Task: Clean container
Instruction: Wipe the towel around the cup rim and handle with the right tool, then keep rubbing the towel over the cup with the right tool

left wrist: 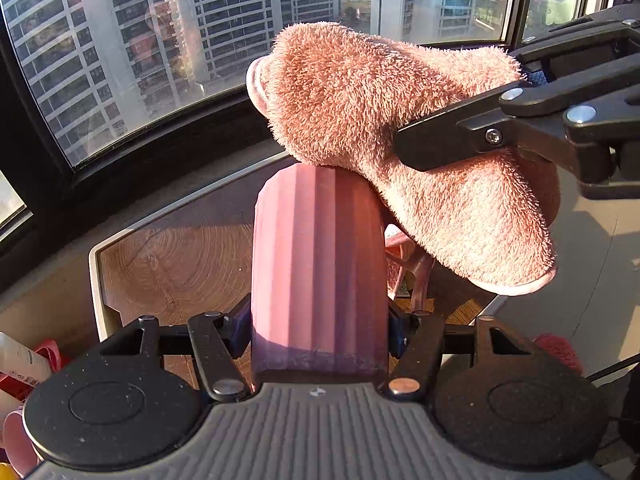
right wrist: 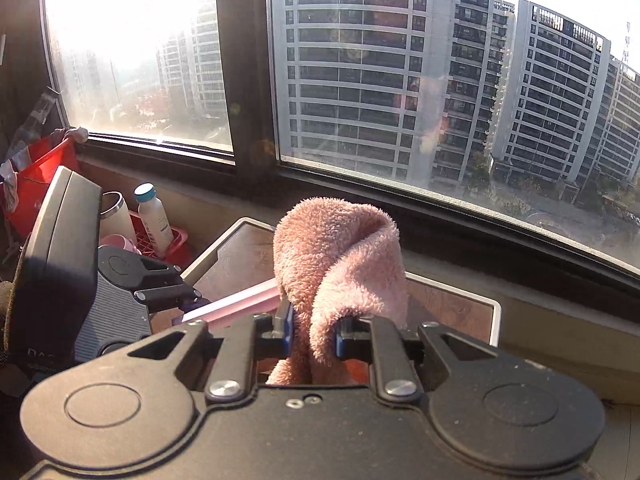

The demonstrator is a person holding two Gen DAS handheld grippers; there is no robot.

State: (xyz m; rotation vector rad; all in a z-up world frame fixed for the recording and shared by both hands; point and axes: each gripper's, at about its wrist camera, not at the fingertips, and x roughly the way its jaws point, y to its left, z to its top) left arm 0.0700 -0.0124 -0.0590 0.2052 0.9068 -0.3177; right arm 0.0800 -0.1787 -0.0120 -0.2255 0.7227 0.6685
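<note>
Container [left wrist: 318, 264] mouth is hiding under the pink cloth [left wrist: 380, 120] in the left wrist view, so its inside is not showing, and its lower end is disappearing behind the grey gripper body at the bottom centre. In the right wrist view only a thin pink strip of the container [right wrist: 240, 303] is showing at the centre left, the rest being covered by the cloth [right wrist: 340, 264] and the black gripper body. The container is pink, with vertical ribs along its wall, and it is standing in the middle of the left wrist frame, above a wooden tray [left wrist: 180, 256] with a pale rim.

The left gripper [left wrist: 320, 330] is holding the container, its fingers pressing on both ribbed sides. The right gripper [right wrist: 313, 334] is pinching the fluffy cloth, its fingers narrow with the fabric bunching up between them. In the left wrist view the right gripper is entering from the right edge and the cloth is lying over the top of the container, touching it.

A pink object behind the container, at the centre right, is partly hidden and hard to make out. At the centre left of the right wrist view a white bottle [right wrist: 153, 218] is standing in a red basket [right wrist: 176, 246]. Windows with tall buildings are filling the upper part of both views.
</note>
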